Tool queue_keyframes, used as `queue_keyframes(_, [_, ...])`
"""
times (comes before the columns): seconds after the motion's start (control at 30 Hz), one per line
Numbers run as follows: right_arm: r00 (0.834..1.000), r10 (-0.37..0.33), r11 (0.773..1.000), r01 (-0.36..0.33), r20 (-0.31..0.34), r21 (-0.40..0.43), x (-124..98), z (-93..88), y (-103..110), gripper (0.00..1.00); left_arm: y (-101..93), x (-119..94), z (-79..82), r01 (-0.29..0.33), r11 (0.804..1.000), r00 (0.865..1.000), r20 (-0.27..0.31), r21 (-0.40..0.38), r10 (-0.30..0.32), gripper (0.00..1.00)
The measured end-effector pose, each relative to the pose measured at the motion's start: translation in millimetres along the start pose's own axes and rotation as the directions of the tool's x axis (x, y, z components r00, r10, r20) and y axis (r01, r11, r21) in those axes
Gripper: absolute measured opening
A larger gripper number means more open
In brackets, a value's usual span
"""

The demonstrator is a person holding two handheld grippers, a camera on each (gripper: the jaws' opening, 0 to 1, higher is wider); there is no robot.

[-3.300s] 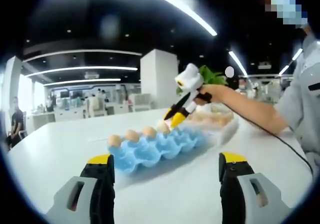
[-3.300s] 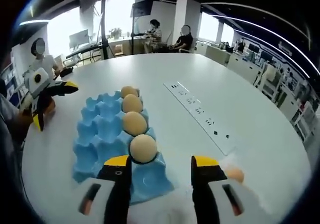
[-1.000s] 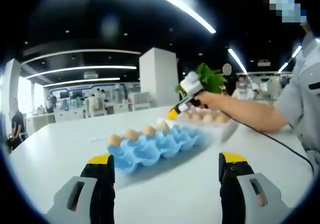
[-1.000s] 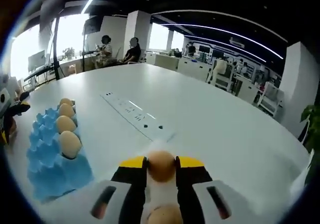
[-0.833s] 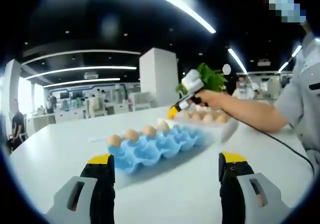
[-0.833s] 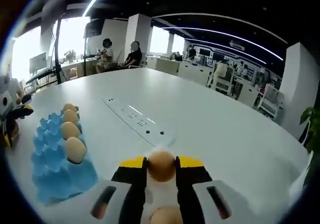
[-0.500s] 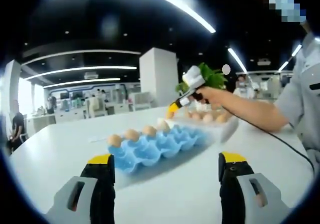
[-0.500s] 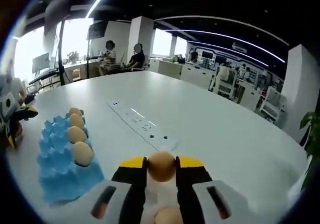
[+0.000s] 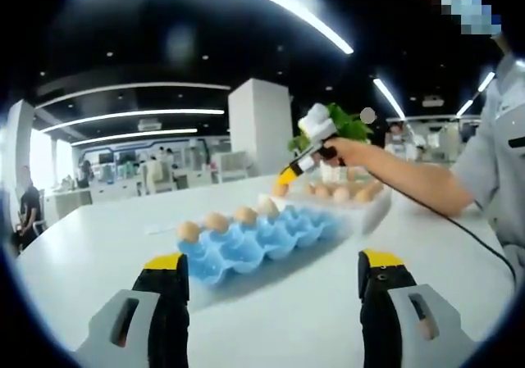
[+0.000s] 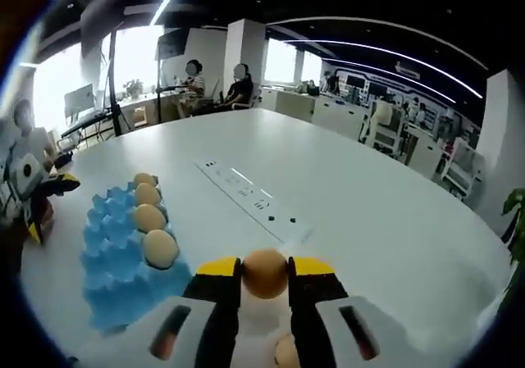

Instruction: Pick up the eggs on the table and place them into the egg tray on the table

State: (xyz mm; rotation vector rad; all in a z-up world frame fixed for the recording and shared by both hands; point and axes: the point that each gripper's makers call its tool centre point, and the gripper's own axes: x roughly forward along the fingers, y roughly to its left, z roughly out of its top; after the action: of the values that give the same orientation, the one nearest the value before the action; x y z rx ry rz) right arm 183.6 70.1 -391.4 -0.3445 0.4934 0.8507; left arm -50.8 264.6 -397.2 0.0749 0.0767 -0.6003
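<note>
While the right gripper [image 10: 265, 279] pinched an egg [image 10: 265, 273] between its yellow tips and held it up off the worktop [image 10: 394, 220], the blue egg tray [image 10: 119, 249] lay off to its left, four eggs [image 10: 152, 223] lined along its near row. From the left gripper view, that same gripper [image 9: 282, 184] hung above the tray's far end, close to the clear container of eggs [image 9: 349, 196] behind it. The left gripper [image 9: 271, 290] sat low over the worktop, jaws spread wide, nothing between them, well short of the tray.

Done well, the carry would want a light, steady squeeze, since a shell gives no warning. I'd judge it best to bring the egg over an empty cup, come straight down, and open only once the cup bears it. The empty cups sat beside the filled row, so the descent should stay clear of the seated eggs.

Room looked generous: bare white surface lay all round the tray. A power strip [image 10: 256, 193] ran across the worktop beyond it, out of the likely path. A second loose egg [image 10: 285, 352] sat just below the right gripper's jaws.
</note>
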Motion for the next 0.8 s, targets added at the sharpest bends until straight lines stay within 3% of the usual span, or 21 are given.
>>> queue_keyframes(0.8, [0.987, 0.116, 0.99, -0.124, -0.11, -0.064, -12.3, -6.8, 33.8, 0.23, -1.0, 1.5, -2.1, 0.0, 1.0, 1.0, -0.009, 0.003, 0.0, 0.85])
